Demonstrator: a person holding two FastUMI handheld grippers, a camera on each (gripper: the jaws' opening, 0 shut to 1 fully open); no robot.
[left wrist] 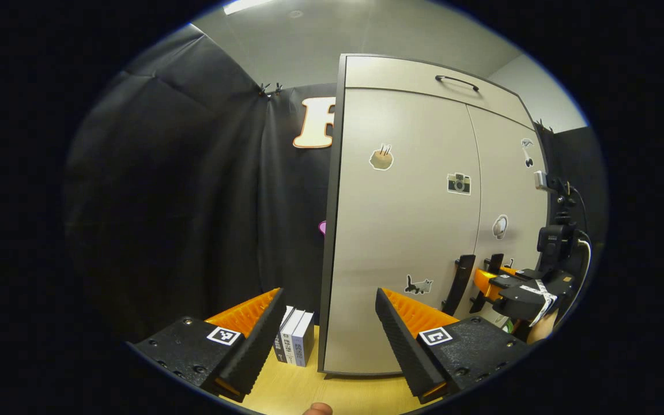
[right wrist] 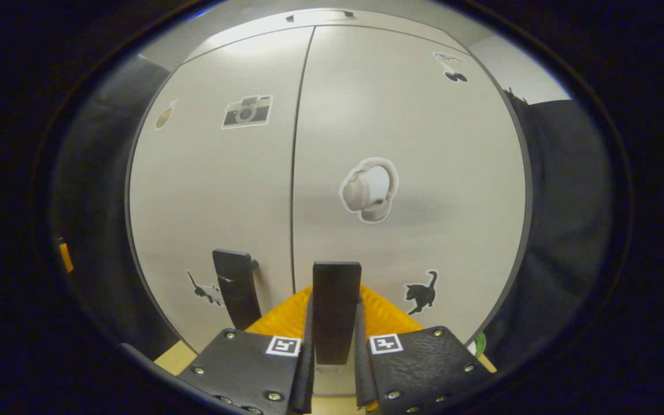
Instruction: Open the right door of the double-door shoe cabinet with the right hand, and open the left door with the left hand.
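The pale double-door shoe cabinet [left wrist: 401, 230] stands ahead with both doors closed. In the left gripper view my left gripper [left wrist: 329, 291] is open in front of the cabinet's left edge, apart from it. The left door's dark upright handle [left wrist: 459, 282] lies to its right. Farther right, the right gripper [left wrist: 496, 282] is at the right door's handle [left wrist: 494, 264]. In the right gripper view my right gripper [right wrist: 336, 300] is shut on the right door's handle [right wrist: 336, 288], with a finger on each side. The left door's handle [right wrist: 237, 288] stands free just left of it.
Several upright books [left wrist: 294, 343] stand on the wooden surface [left wrist: 286, 386] beside the cabinet's left side. A top drawer with a dark handle [left wrist: 457, 82] sits above the doors. A camera on a stand [left wrist: 557, 236] is at the cabinet's right. Black cloth surrounds the booth.
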